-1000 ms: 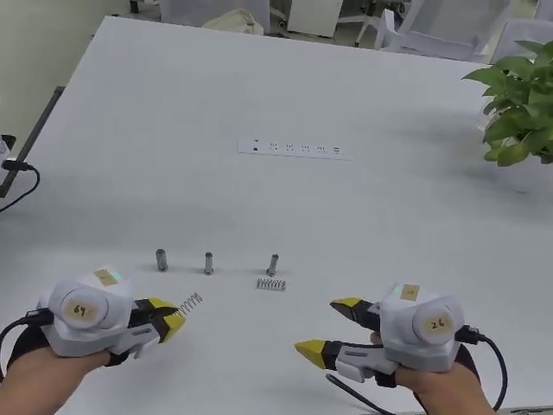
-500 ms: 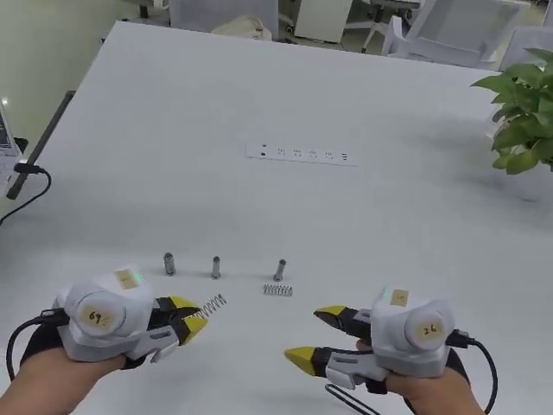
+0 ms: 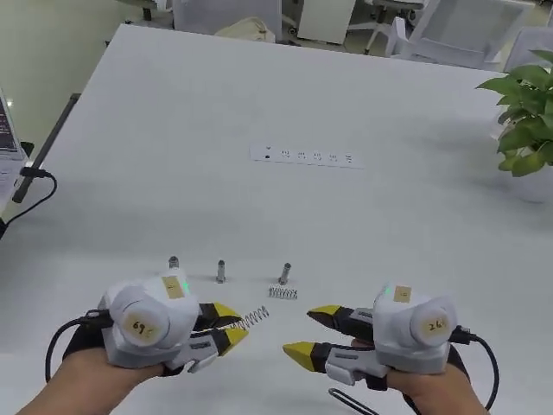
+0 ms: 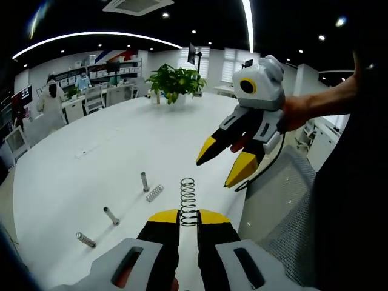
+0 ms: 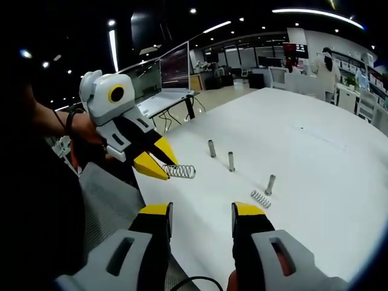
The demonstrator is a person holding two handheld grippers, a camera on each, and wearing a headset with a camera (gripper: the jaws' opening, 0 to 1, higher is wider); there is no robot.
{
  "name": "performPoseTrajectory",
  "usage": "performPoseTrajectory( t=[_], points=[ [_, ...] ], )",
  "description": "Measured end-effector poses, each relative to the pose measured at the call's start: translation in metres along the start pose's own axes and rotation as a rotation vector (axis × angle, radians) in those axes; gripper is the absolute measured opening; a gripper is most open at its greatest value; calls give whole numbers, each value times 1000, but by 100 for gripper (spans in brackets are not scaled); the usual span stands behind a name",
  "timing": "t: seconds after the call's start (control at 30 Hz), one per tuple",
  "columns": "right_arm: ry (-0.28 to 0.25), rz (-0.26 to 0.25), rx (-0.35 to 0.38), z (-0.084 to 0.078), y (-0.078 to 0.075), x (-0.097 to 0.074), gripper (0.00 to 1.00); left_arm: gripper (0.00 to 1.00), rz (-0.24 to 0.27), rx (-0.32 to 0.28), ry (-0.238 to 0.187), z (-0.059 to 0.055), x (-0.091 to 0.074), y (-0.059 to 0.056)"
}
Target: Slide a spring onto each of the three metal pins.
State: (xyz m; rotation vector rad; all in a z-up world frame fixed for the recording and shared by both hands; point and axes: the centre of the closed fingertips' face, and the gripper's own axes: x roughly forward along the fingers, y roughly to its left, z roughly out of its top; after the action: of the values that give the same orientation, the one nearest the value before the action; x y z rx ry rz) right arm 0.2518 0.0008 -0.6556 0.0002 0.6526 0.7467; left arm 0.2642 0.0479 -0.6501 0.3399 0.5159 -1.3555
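The white table (image 3: 130,130) runs from the bottom edge up to the top of the head view. A plant (image 3: 525,82) sits at the upper right edge and a power strip (image 3: 301,156) lies across the middle.

At the bottom of the frame the two grippers face each other. The left gripper (image 3: 233,325), lower left, has its jaws pinched together on one end of a spring (image 3: 253,317). The coil pokes out past the yellow tips toward the centre, up off the table. The right gripper (image 3: 301,330), lower right, has its jaws wide apart with nothing between them. Its tips aim at that spring, near it but not touching.

Just above the grippers stand three upright pins in a row: left pin (image 3: 174,262), middle pin (image 3: 221,271) and right pin (image 3: 284,274). The left pin looks thicker and ribbed in the right gripper view, so I read it as already wearing its spring. The other two look bare. A loose spring (image 3: 282,294) lies flat just below the right pin, close to its base.

My call is one pin done, with the second spring in hand and waiting to go onto a bare pin. The next move needs the coil's open end turned down over a pin top and its axis lined up with the pin. The free end may wobble, so the open right gripper could steady it. Whether a handover is planned, I can't tell.
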Motion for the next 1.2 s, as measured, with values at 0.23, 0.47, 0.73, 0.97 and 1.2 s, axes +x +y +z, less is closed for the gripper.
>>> performPoseTrajectory(
  t=[0.23,0.47,0.73,0.97,1.2],
  points=[
    [-13,30,-3,3,6,-2,30,3,-28,12,-6,5,6,-9],
    [-20,61,6,2,12,-3,26,3,-56,26,-9,10,9,-18],
    [-20,101,1,2,22,-2,23,3,-82,54,-5,12,12,-27],
    [-37,121,8,7,26,-2,18,3,-88,90,13,10,12,-26],
    [-42,131,1,13,27,-1,18,3,-88,116,28,9,13,-26]
  ],
)
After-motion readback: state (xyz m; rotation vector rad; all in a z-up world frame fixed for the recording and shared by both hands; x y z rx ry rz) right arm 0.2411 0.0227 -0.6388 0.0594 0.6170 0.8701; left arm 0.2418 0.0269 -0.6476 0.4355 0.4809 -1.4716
